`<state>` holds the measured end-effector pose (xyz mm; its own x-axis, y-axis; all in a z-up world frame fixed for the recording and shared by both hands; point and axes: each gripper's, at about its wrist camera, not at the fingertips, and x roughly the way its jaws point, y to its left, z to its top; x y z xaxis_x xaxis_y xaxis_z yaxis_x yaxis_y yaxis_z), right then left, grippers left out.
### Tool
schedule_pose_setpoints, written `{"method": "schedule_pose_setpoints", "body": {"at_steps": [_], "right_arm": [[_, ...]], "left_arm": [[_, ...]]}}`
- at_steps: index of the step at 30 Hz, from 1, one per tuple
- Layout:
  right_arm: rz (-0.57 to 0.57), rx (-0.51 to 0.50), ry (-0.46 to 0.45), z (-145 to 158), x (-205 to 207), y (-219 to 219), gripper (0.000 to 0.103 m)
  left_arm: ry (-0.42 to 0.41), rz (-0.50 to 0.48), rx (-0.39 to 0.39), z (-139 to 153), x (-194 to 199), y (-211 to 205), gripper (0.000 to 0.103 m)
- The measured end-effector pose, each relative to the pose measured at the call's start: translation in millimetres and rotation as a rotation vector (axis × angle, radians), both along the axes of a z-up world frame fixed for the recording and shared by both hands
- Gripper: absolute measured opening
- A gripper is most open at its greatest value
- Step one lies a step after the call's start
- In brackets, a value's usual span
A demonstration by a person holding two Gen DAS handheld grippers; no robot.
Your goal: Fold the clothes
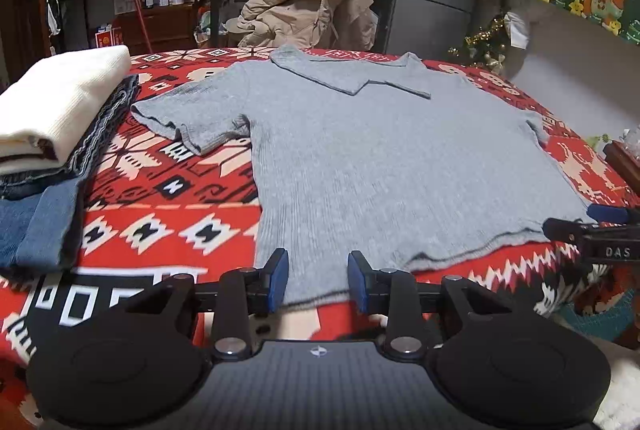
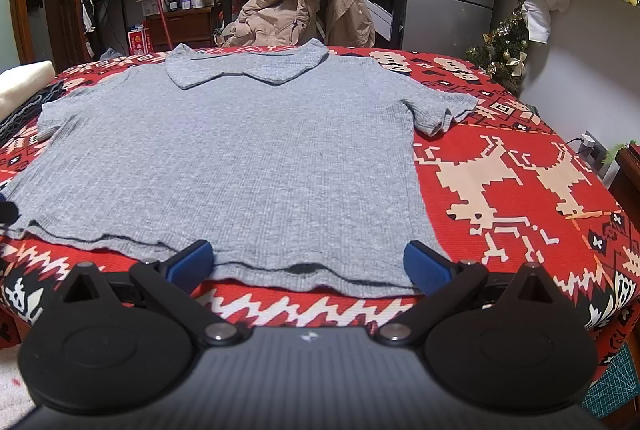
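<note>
Red patterned cloth [image 2: 520, 190] covers the whole worktop, and on it we see the grey ribbed shirt [image 2: 224, 158] lying flat, collar toward the top of the frame, both short sleeves spread out, hem along the near edge. In the left wrist view a stack of folded clothes [image 1: 52, 134] sits at the left edge, a cream knit on top of dark and denim pieces, apart from the shirt's sleeve. We find the right tool [image 2: 308, 264] at the bottom of its own view, blue pads spread wide, the shirt's hem between them, not pinched. The left tool [image 1: 318, 280] stands part open over the hem's left corner, cloth between the pads with gaps on both sides.
</note>
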<state>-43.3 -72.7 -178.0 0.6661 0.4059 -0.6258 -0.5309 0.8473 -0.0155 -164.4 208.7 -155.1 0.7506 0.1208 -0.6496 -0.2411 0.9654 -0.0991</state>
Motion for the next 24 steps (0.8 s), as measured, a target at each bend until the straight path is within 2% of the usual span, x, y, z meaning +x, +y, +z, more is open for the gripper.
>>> {"method": "schedule_pose_setpoints", "body": {"at_steps": [8, 14, 21, 24], "right_arm": [[0.001, -0.002, 0.002, -0.1, 0.3, 0.2, 0.102], [0.012, -0.012, 0.004, 5.8, 1.1, -4.0, 0.102], [0.059, -0.034, -0.071, 24.8, -5.2, -30.8, 0.102], [0.085, -0.057, -0.096, 29.2, -10.8, -43.4, 0.102]], "left_arm": [[0.000, 0.003, -0.016, 3.0, -8.9, -7.0, 0.039], [0.017, -0.010, 0.011, 6.8, -21.7, -12.3, 0.040], [0.037, -0.023, 0.119, 12.9, -32.4, -11.0, 0.040], [0.039, -0.041, 0.163, 14.8, -29.6, -12.2, 0.048]]}}
